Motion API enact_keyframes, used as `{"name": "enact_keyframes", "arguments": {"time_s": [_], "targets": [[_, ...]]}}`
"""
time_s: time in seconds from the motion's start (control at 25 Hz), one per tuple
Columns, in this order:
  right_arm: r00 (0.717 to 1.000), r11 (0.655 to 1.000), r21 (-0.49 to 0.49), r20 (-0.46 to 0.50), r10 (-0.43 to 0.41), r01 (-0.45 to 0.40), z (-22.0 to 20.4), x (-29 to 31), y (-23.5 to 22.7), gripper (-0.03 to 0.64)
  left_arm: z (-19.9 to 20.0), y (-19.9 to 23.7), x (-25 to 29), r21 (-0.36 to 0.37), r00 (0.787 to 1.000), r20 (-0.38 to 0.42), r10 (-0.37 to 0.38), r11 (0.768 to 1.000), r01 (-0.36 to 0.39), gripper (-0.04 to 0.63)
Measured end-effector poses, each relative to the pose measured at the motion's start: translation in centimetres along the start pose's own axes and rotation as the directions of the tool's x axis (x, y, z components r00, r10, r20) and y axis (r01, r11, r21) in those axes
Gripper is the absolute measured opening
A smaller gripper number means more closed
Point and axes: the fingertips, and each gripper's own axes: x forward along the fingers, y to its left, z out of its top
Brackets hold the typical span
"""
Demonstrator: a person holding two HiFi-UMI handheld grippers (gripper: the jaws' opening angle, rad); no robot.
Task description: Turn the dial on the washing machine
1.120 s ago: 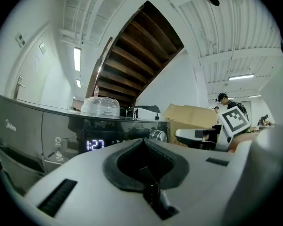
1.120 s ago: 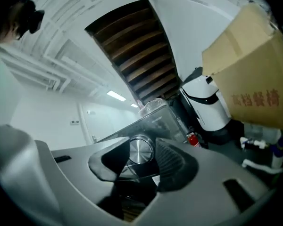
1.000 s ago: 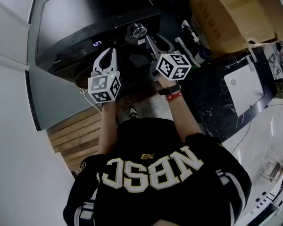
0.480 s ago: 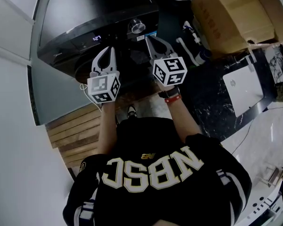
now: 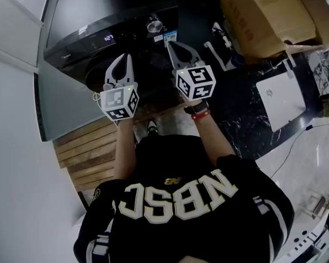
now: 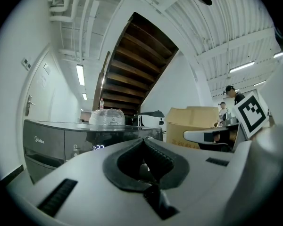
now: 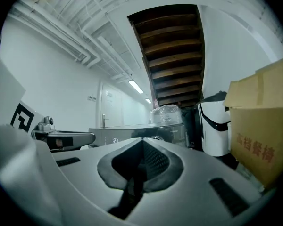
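Observation:
The dark washing machine (image 5: 109,10) fills the top of the head view, with its silver dial (image 5: 154,24) on the front panel beside a lit display (image 5: 108,38). My right gripper (image 5: 171,44) is shut on nothing, its tips a short way below and right of the dial, not touching it. My left gripper (image 5: 124,58) is also shut and empty, lower left of the dial under the display. In the left gripper view the machine (image 6: 56,135) stands ahead beyond the closed jaws. In the right gripper view the machine (image 7: 132,132) stands ahead too.
A cardboard box (image 5: 268,15) stands right of the machine, with a white appliance (image 7: 216,131) between them. A white laptop (image 5: 279,100) lies on the dark marble floor at the right. Wooden slats (image 5: 88,152) run lower left. A white wall and door (image 5: 11,92) are at the left.
The right gripper's jaws, open beside the dial a second ago, have closed, and the gripper has drawn back from the dial. The left gripper has barely moved.

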Motion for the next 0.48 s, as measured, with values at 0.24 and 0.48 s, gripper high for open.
{"name": "enact_keyframes", "arguments": {"time_s": [0.24, 0.48], "targets": [[1.000, 1.000, -0.005, 0.017, 0.025, -0.025, 0.2, -2.5, 0.3, 0.008, 0.3, -2.2, -1.2, 0.001, 1.000, 0.009, 0.001, 1.000, -0.001, 0.014], [0.998, 0.998, 0.007, 0.018, 0.056, -0.056, -0.5, -5.6, 1.4, 0.008, -0.3, -4.0, -2.9, -0.008, 1.000, -0.006, 0.013, 1.000, -0.013, 0.014]]}}
